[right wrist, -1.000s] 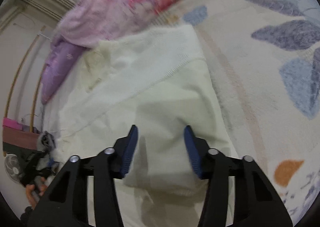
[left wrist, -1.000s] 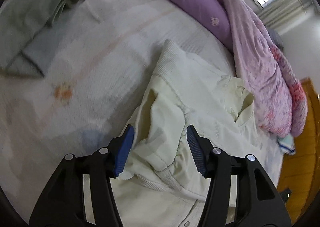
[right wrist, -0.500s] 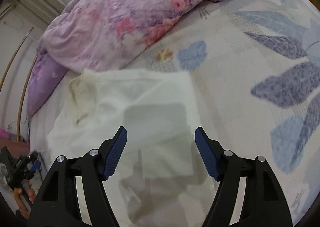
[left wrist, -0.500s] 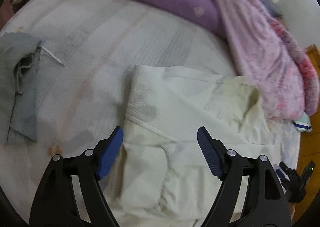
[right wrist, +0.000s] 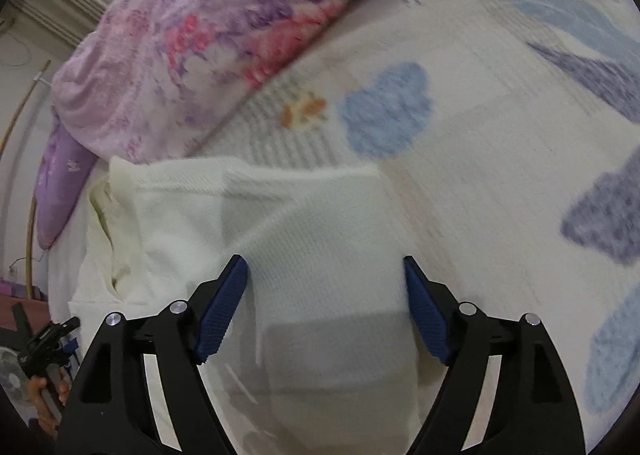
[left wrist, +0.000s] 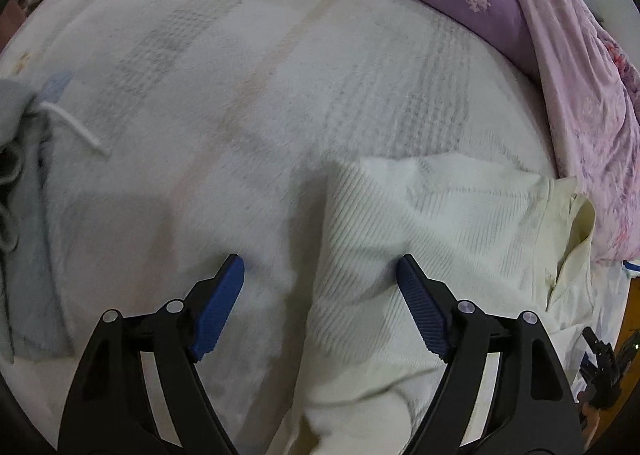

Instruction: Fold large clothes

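The left gripper point(left wrist: 320, 307) hangs over the bed with its jaws spread wide and nothing between them; its left pad sits over the bedsheet point(left wrist: 248, 95), its right pad over the ribbed edge of the cream sweater point(left wrist: 432, 231). The right gripper point(right wrist: 325, 307) is likewise wide apart and holding nothing, its blue pads straddling a folded panel of the sweater point(right wrist: 320, 255) just below. The sweater lies flat on the sheet, its collar toward the pink floral quilt point(right wrist: 224, 27) bunched along the far side. A grey garment point(left wrist: 20, 183) with a white drawstring lies well apart at the left edge.
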`<state>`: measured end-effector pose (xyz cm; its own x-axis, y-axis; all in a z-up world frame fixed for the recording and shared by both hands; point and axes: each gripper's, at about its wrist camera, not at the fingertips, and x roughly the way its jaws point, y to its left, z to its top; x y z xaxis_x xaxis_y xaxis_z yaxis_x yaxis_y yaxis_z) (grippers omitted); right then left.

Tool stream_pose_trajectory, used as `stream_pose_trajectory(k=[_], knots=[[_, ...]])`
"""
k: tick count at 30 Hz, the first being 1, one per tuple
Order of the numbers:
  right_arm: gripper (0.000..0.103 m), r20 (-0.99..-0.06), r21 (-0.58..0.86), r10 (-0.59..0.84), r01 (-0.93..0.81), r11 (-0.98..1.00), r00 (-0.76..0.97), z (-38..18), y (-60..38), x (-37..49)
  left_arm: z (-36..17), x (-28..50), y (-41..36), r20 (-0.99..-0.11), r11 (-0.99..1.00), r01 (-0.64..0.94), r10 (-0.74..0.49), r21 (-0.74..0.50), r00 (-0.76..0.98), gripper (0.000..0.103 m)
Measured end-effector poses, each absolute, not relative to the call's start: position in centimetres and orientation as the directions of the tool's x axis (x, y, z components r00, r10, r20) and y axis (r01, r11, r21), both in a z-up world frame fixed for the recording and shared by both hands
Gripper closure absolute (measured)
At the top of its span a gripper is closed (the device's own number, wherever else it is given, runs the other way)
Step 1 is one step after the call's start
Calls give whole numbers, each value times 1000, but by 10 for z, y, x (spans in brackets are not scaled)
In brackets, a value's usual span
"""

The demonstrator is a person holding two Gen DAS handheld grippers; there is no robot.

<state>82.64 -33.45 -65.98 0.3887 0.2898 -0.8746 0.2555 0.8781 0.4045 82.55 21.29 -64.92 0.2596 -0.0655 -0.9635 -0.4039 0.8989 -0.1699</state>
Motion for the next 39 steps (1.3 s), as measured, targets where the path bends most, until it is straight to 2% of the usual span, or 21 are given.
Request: stream_pose_trajectory(k=[3, 4, 5, 6, 7, 8, 11, 16, 19, 23, 28, 31, 33, 34, 35, 36, 39], knots=[[28, -866, 415, 304, 229, 881, 397, -661, -334, 836, -652, 834, 207, -963, 910, -389, -39, -145, 267, 22], [33, -864, 415, 307, 219, 883, 400, -660, -332, 838, -652, 835, 205, -962, 914, -381, -31, -137, 270, 22], [41, -866, 406, 304, 204, 891, 397, -660, -330, 839, -652, 836, 203, -961, 920, -369, -28, -133, 277, 32], [46, -866, 404, 306, 191, 895, 395, -661, -327, 839, -650, 837, 198, -954, 930, -339, -37, -142, 298, 47], [64, -862, 410, 318, 173, 895, 395, -661, -324, 838, -646, 837, 193, -946, 941, -294, -72, -170, 317, 86], [83, -851, 433, 349, 148, 889, 393, -660, -322, 837, -641, 835, 187, -944, 949, -274, -63, -158, 325, 92], [90, -834, 391, 325, 62, 918, 445, -636, -309, 824, -618, 824, 177, -921, 965, -220, -47, -141, 388, 95], [90, -745, 401, 354, -45, 915, 565, -568, -303, 779, -561, 781, 169, -859, 962, -180, -89, -205, 503, 96], [91, -698, 399, 366, -90, 912, 615, -529, -301, 729, -524, 738, 163, -828, 972, -141, -79, -187, 555, 96], [90, -694, 401, 366, -89, 912, 620, -507, -297, 660, -498, 662, 163, -824, 967, -172, -60, -189, 563, 96], [88, -764, 465, 393, 15, 885, 511, -530, -306, 572, -514, 567, 166, -881, 955, -245, -35, -169, 473, 96], [75, -847, 428, 357, 108, 897, 393, -559, -305, 536, -542, 520, 168, -925, 923, -340, -44, -182, 376, 93], [69, -873, 435, 362, 185, 881, 328, -577, -310, 514, -557, 491, 174, -945, 889, -415, -57, -194, 321, 85], [61, -875, 446, 372, 219, 868, 309, -584, -313, 504, -562, 481, 175, -953, 873, -448, -55, -191, 298, 67], [45, -883, 443, 367, 263, 857, 293, -591, -317, 494, -566, 468, 177, -960, 854, -488, -45, -181, 277, 41], [40, -893, 431, 350, 320, 844, 282, -596, -323, 481, -569, 449, 181, -962, 819, -547, -20, -171, 271, 31], [37, -862, 502, 391, 439, 745, 322, -603, -340, 449, -572, 415, 193, -953, 735, -632, -68, -247, 294, 30]])
